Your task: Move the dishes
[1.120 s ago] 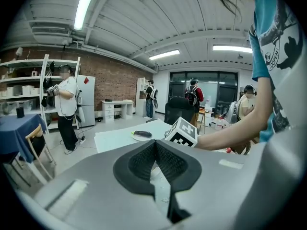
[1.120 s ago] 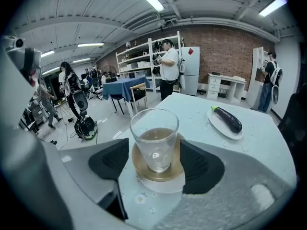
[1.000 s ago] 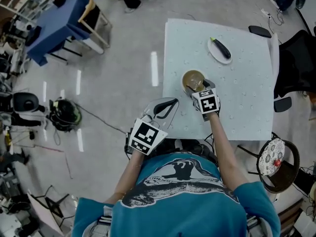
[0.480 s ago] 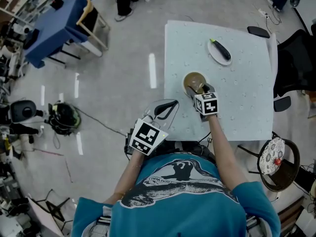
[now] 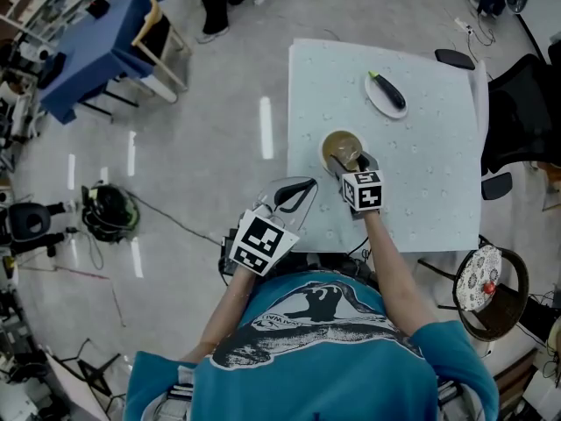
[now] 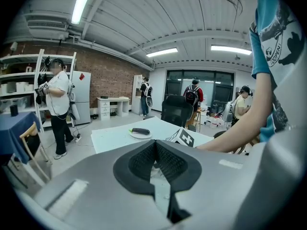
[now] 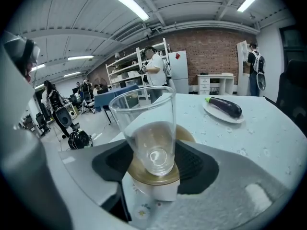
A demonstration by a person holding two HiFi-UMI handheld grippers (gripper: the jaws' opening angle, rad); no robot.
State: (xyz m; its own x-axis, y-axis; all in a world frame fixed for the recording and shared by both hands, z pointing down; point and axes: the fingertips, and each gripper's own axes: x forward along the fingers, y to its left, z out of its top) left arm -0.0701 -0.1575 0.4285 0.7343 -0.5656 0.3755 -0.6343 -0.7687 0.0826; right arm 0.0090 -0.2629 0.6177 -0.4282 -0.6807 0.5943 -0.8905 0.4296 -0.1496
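Right gripper (image 5: 353, 160): jaws have just been closing, clear glass (image 7: 146, 128) between them, pads now on both sides of its lower wall. I read that as a grip. The glass stands upright on the brown dish (image 5: 333, 145), left of centre on the table (image 5: 421, 182). The white plate (image 5: 379, 97) with the eggplant (image 5: 391, 91) is further off to the right, well apart.

Left gripper (image 6: 154, 145): jaws together, nothing in them, hanging off the table's near-left edge.

For the lift:
- Go straight up until the glass base clears the dish rim.
- Keep it vertical; the grip is low, so it may tip.
- Don't over-squeeze, thin glass.
- If the dish drags along, pin it with the left.
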